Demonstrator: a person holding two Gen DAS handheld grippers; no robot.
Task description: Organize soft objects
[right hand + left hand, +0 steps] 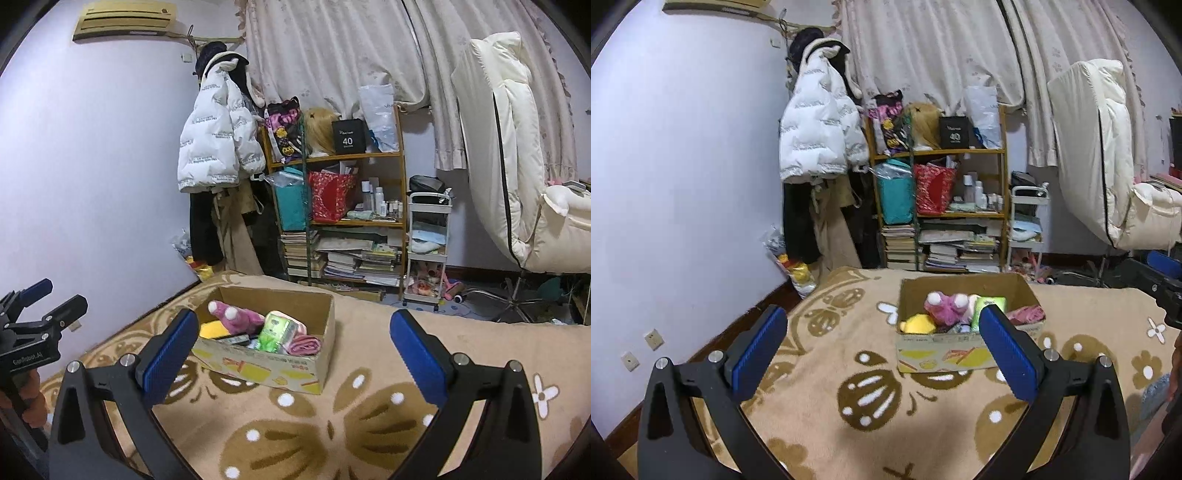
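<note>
A cardboard box [967, 356] [258, 365] sits on the tan patterned blanket [849, 354] [369, 369]. Inside lie a pink plush toy [943, 306] [236, 317], a yellow plush [918, 323] [210, 328], a green tissue pack [991, 304] [275, 332] and a folded pink cloth [1027, 314] [304, 345]. My left gripper [882, 321] is open and empty, short of the box, its right finger overlapping the box's front. My right gripper [293, 325] is open and empty, the box between and beyond its fingers. The left gripper [48, 299] also shows at the right wrist view's left edge.
Beyond the bed stand a cluttered wooden shelf [938, 206] [340, 206] with books and bags, hanging coats [820, 129] [218, 140], a small white cart [428, 251] and a white padded chair [1108, 158] [517, 166]. The purple wall [683, 184] runs along the bed's left side.
</note>
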